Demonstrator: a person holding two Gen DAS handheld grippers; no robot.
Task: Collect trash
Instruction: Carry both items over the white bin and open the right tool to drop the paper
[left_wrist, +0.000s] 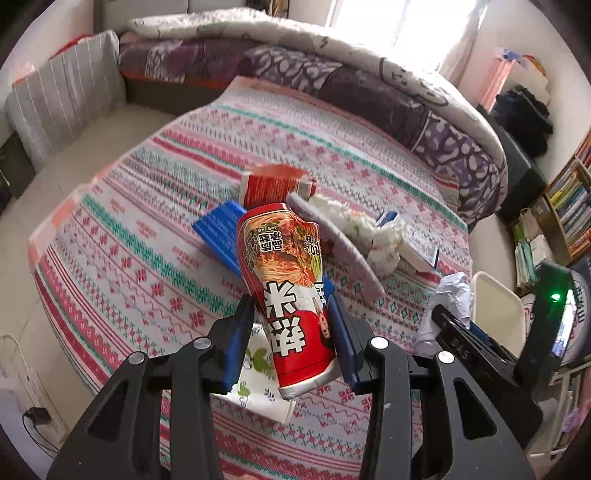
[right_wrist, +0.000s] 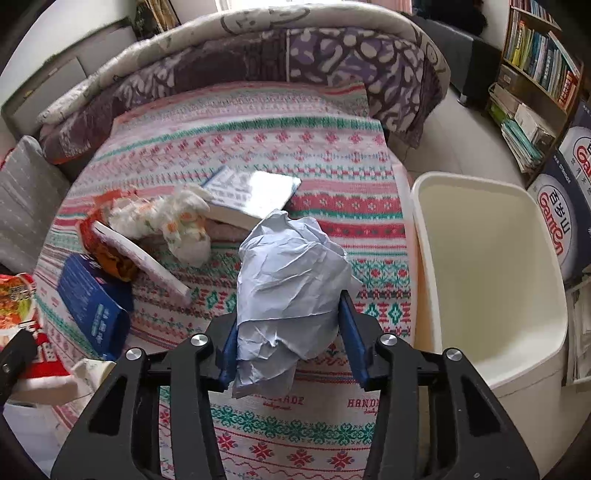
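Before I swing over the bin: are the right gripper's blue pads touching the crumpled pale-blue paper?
Touching. The right wrist view shows the crumpled pale-blue paper pinched between both blue pads of the right gripper, bulging above them.

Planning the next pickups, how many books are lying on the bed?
2: a white book lying flat near the middle of the bed, and a thin book left of it, propped tilted on a red wrapper. Others may hide under the clutter.
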